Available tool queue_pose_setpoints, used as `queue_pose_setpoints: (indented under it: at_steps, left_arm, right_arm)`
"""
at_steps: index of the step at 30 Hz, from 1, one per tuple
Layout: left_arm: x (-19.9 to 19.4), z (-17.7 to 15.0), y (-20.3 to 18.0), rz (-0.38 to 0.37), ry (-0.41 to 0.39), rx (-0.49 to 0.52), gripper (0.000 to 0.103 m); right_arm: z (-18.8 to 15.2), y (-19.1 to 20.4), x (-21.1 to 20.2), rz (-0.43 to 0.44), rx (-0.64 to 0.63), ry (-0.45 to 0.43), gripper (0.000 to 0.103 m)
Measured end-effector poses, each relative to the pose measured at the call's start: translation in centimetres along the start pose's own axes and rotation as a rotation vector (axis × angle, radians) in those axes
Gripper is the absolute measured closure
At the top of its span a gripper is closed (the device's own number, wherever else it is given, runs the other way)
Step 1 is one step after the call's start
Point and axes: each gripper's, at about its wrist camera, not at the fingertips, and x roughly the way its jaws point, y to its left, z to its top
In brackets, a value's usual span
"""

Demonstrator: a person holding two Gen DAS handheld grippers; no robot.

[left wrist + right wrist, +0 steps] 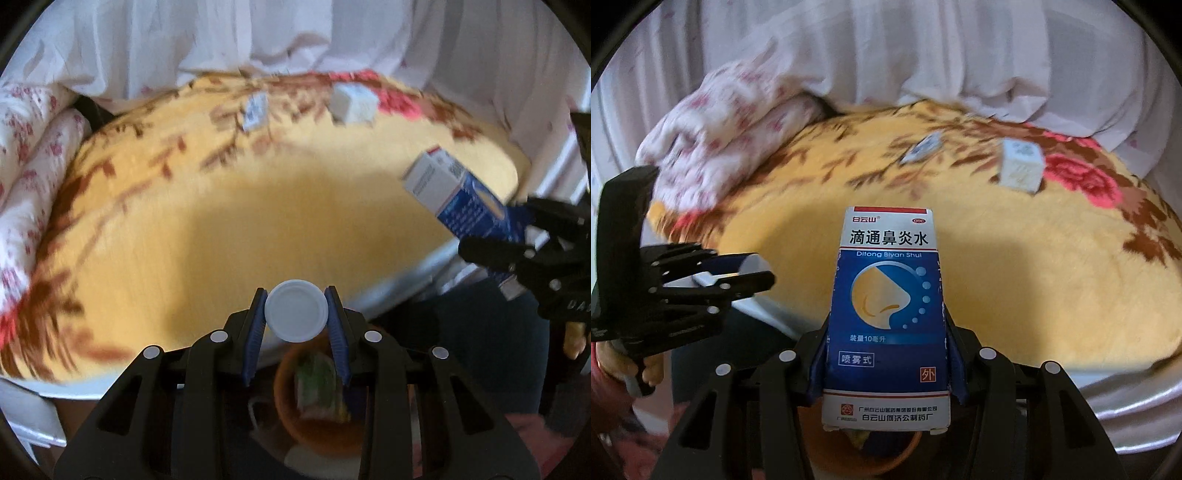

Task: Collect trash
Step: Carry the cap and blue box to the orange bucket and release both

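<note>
My left gripper (pixel 296 312) is shut on a round white cap (pixel 296 310), held over the front edge of the yellow flowered blanket (pixel 229 221). An orange bin (pixel 314 435) with trash in it sits below the gripper. My right gripper (pixel 886 347) is shut on a blue and white medicine box (pixel 886 317), also above the orange bin (pixel 886 454). That box shows at the right of the left wrist view (pixel 458 195). The left gripper shows at the left of the right wrist view (pixel 746 275). A white box (pixel 352 103) and a small flat packet (pixel 255 110) lie far back on the blanket.
A flowered white quilt (pixel 33 166) is bunched at the left of the bed. White curtains (pixel 295 33) hang behind the bed. The white box (pixel 1021 168) and the packet (pixel 921 147) also show in the right wrist view. The bed's white edge (pixel 1126 398) runs along the front.
</note>
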Motion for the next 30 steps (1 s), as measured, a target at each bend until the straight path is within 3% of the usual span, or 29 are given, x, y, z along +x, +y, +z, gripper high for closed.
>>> queue_pose_setpoints:
  at_steps: [8, 17, 20, 22, 24, 27, 30]
  left_arm:
    - [4.4, -6.8, -0.7, -0.047, 0.218, 0.034, 0.072]
    - [9.7, -9.8, -1.2, -0.05, 0.395, 0.012, 0.072]
    - [11.0, -10.6, -1.3, -0.055, 0.436, -0.01, 0.072]
    - [11.9, -11.1, -1.5, -0.058, 0.471, -0.017, 0.065]
    - [12.1, -11.2, -1.3, -0.042, 0.478, -0.043, 0.029]
    - [11.9, -11.1, -0.7, -0.056, 0.469, -0.077, 0.026]
    - [11.9, -11.1, -0.5, -0.057, 0.475, -0.096, 0.026]
  right_arm:
    - [-5.5, 2.8, 2.8, 0.063, -0.033, 0.173, 0.052]
    - [-9.3, 2.7, 8.5, 0.081, 0.043, 0.36, 0.052]
    - [-9.8, 2.5, 9.5, 0.082, 0.061, 0.382, 0.052]
    - [-9.8, 2.2, 10.0, 0.084, 0.08, 0.398, 0.047]
    - [-9.7, 2.1, 10.2, 0.078, 0.094, 0.397, 0.034]
    - [-9.6, 1.9, 10.2, 0.075, 0.106, 0.393, 0.028]
    - [-9.6, 1.6, 10.0, 0.072, 0.116, 0.391, 0.028]
